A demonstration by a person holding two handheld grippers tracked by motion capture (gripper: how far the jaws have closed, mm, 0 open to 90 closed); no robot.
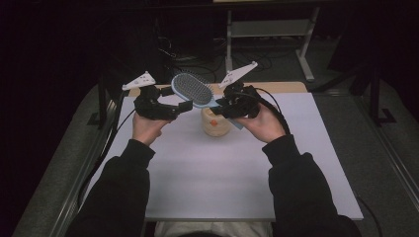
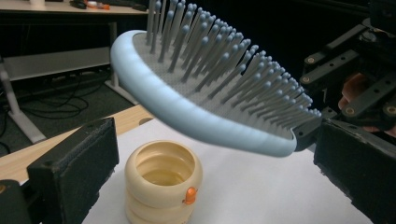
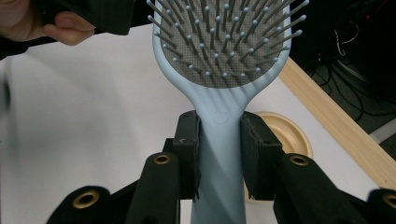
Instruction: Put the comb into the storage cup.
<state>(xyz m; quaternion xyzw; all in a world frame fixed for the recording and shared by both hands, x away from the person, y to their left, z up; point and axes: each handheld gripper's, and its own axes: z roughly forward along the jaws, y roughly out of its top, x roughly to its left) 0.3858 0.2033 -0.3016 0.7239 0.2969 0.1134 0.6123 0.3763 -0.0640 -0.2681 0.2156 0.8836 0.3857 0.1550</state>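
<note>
Brush [image 1: 192, 90]: held in the air above the cup [image 1: 216, 123], bristles up.
Right gripper [image 3: 219, 149]: clamped on the brush handle.
Left gripper [image 2: 210, 158]: spread wide, brush head between the jaws, untouched.
Cup: upright on the table [image 1: 222, 182].

Hairbrush [image 1: 191, 89]: pale blue paddle type, grey cushion pad, grey ball-tipped bristles facing up. Held off the table, roughly level, head slightly raised, handle clamped between the right hand-held gripper [image 3: 219, 154] pads. Directly below the head: cream ribbed cup [image 2: 162, 186], upright on the white table, mouth open, small orange mark on its side.
</note>
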